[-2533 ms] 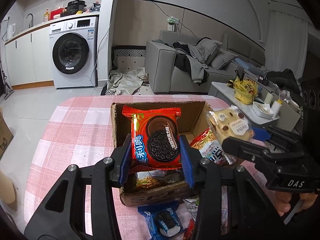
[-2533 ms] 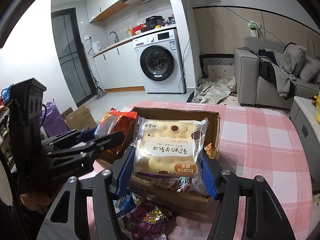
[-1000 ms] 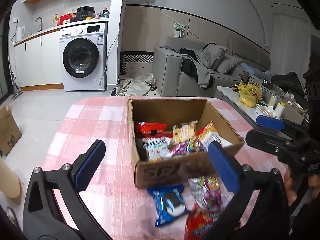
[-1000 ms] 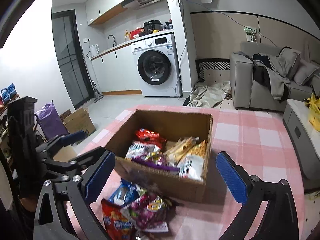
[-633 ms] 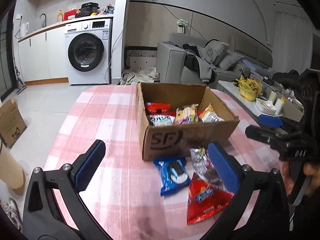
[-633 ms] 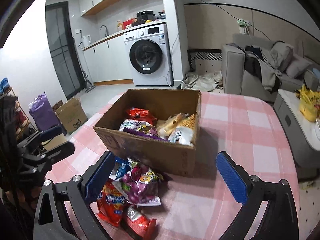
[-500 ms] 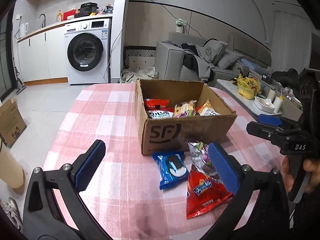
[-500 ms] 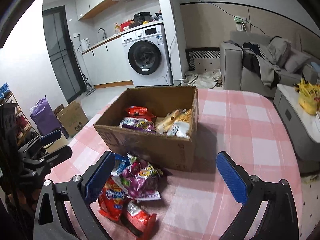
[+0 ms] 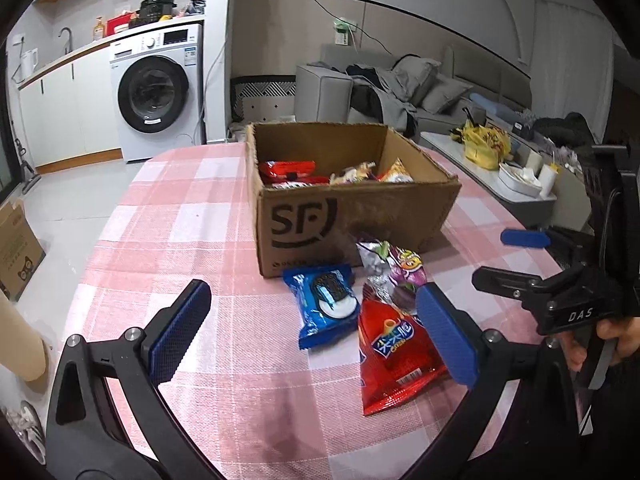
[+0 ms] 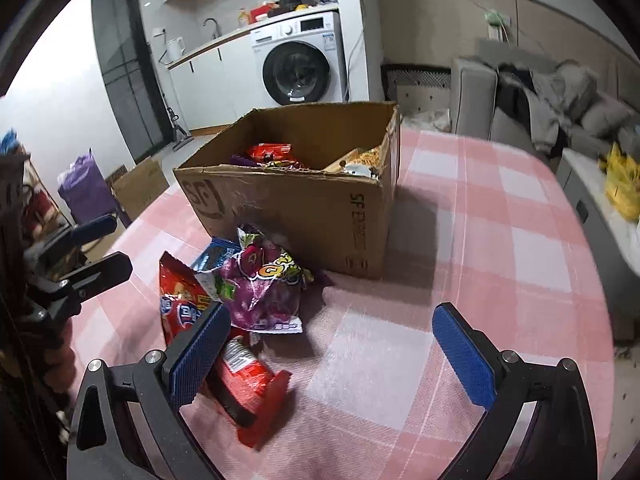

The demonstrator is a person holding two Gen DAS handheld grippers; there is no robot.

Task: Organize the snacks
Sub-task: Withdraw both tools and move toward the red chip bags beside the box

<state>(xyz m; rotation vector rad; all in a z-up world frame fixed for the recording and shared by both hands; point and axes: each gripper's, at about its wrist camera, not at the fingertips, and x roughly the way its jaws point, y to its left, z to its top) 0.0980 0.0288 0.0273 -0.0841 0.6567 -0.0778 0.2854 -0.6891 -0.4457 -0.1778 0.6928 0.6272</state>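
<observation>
Cardboard makes the landmark: an open brown box (image 9: 352,216) printed "SF" stands on the pink-and-white checked bench (image 9: 192,240), and every snack is placed by it. Inside the box lie several packets, among them a red one (image 9: 286,168) toward its left wall and pale yellow ones (image 9: 394,174) toward its right; they sit low behind the front wall, so their full count cannot be told.

Just in front of the box's front wall, on the bench, lies a loose cluster. A blue cookie packet (image 9: 326,308) sits nearest the printed face. A purple foil bag (image 9: 390,266) lies beside it, close to the box wall, overlapping a red bag (image 9: 394,354) that lies farther from the box. In the right wrist view a smaller red packet (image 10: 248,384) lies farthest from the box, at the near end of the cluster.

Both tools hang above the bench, on the near side of the cluster from the box. The left gripper (image 9: 316,332) has its blue pads spread wide, holding nothing. The right gripper (image 10: 332,354) is likewise spread wide and empty, its left pad over the cluster's edge.
</observation>
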